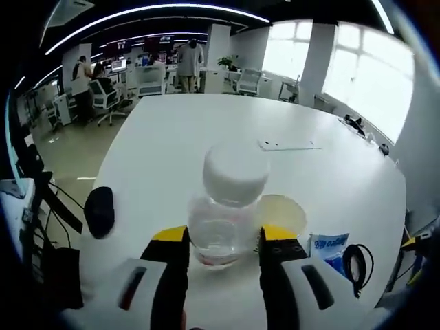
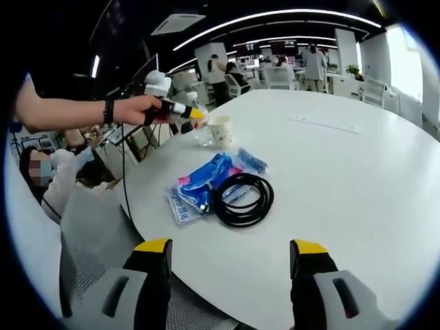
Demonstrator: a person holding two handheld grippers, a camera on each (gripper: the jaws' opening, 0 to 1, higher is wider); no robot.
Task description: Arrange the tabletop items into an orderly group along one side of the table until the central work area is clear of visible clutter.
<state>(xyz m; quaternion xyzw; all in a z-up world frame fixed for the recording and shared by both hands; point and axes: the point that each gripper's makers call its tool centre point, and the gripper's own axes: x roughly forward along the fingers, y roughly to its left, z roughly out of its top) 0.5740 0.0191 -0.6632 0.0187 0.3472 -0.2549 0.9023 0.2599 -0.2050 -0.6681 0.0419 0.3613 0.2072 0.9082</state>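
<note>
A clear plastic bottle [image 1: 227, 220] with a white cap stands on the white table [image 1: 206, 130] between my left gripper's [image 1: 225, 237] yellow-tipped jaws, which press against both of its sides. A paper cup [image 1: 283, 213] stands just behind it to the right. In the right gripper view a hand holds that left gripper [image 2: 196, 113] at the bottle [image 2: 201, 129], beside the cup [image 2: 221, 130]. Blue packets [image 2: 199, 184] and a black cable coil [image 2: 242, 199] lie near the table edge ahead of my right gripper [image 2: 232, 247], which is open and holds nothing.
A black mouse [image 1: 100, 210] lies at the table's left edge. A blue packet [image 1: 328, 246] and the cable coil [image 1: 357, 265] sit to the right of the bottle. A flat white panel [image 1: 289, 145] lies farther out. Office chairs, desks and people stand beyond.
</note>
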